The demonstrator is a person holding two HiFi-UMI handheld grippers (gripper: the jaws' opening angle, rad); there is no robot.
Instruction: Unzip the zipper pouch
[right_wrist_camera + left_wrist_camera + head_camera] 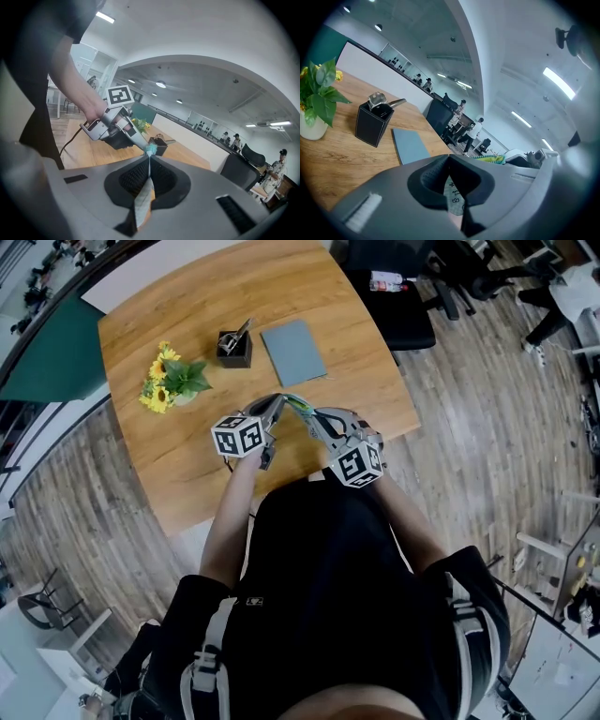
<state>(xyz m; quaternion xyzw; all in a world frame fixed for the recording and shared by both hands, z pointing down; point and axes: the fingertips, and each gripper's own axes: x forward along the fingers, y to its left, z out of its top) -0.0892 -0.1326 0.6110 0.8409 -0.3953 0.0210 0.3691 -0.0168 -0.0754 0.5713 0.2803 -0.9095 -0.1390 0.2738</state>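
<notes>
Your left hand-held gripper (449,157) pinches the pale printed fabric zipper pouch (453,193). Your right hand-held gripper (149,158) pinches it too.

The person wears a black short-sleeved shirt (328,587), with grey straps (214,638) at its shoulders. The left gripper (277,402) and right gripper (302,409) are grey with black-lined jaws. Each bears a white cube (242,435) printed with black square markers. A black cable (70,138) hangs from the left gripper.

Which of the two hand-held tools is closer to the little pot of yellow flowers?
Left. In the head view the left tool is just right of the flowers; the right tool is farther right, across the pouch both grip.
</notes>
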